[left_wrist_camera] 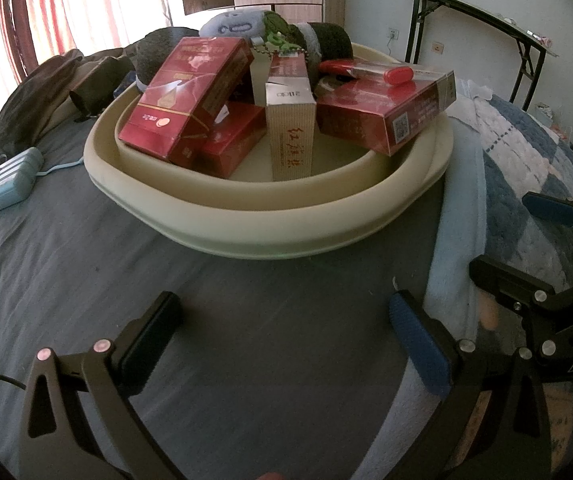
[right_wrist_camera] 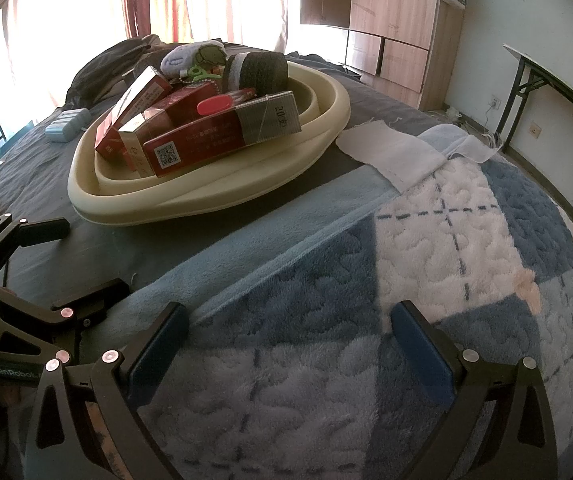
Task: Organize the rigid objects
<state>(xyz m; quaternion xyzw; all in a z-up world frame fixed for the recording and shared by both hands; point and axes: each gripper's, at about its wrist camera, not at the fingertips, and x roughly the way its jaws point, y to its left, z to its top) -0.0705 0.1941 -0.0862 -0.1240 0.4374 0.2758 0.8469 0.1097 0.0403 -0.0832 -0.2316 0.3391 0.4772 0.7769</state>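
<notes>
- The cream basin (left_wrist_camera: 270, 220) sits on the bed (left_wrist_camera: 166, 280), on the grey sheet, a little way ahead of both tools; it already holds a jumble of cigarette packs and soft items.
- In it, a red cigarette pack (left_wrist_camera: 184, 96) leans tilted at the left, a beige cigarette pack (left_wrist_camera: 290, 132) stands upright in the middle, and a long red carton (left_wrist_camera: 386, 112) lies across the right rim with a red lighter (left_wrist_camera: 396, 76) resting on top.
- A blue plush toy (left_wrist_camera: 232, 24) and rolled dark socks (left_wrist_camera: 328, 42) lie at the far side of the basin (these are soft, so probably not the task's concern).
- The left hand-held gripper (left_wrist_camera: 286, 344) hovers over the grey sheet near the basin, released and empty, its jaws spread wide.
- The right hand-held gripper (right_wrist_camera: 290, 352) hangs over the blue-and-white blanket (right_wrist_camera: 446, 260), likewise released and holding nothing.
- A light blue device (left_wrist_camera: 14, 178) with a cord lies on the sheet, left of the basin and apart from it.
- My reading: no grasp is under way; the step in hand is an approach or a pause between picks.
- The next move probably calls for choosing one rigid item, perhaps the light blue device outside the basin or a badly tilted pack, and closing squarely on its flat faces so that the leaning stack is not toppled.
</notes>
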